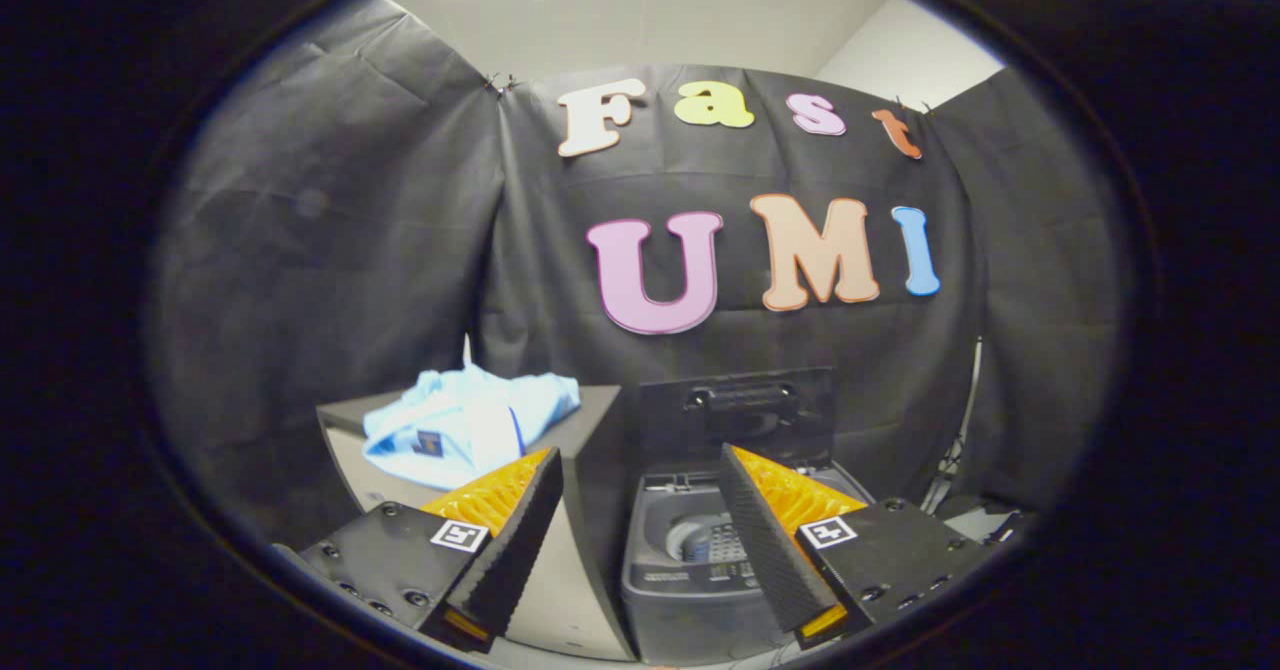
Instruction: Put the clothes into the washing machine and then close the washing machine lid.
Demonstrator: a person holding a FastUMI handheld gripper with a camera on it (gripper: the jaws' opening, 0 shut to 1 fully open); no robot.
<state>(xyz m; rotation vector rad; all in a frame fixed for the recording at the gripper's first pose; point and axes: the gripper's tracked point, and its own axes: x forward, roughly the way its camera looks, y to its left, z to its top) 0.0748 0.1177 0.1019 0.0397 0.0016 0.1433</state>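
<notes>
Item: light blue clothes [468, 428], crumpled on a grey table [590, 405], left of centre in the frame, just beyond the left finger; washing machine [690, 550], lower centre, lid [738, 415] raised upright, drum open. Gripper [640, 540]: fingers spread wide, holding nothing. Handling note: the grasp likely goes best with the fingers straddling a thick fold, closing fully before lifting toward the drum.

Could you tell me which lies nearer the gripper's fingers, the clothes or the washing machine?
The washing machine, lid up, sits between the open fingers; the blue clothes lie beyond them.
</notes>
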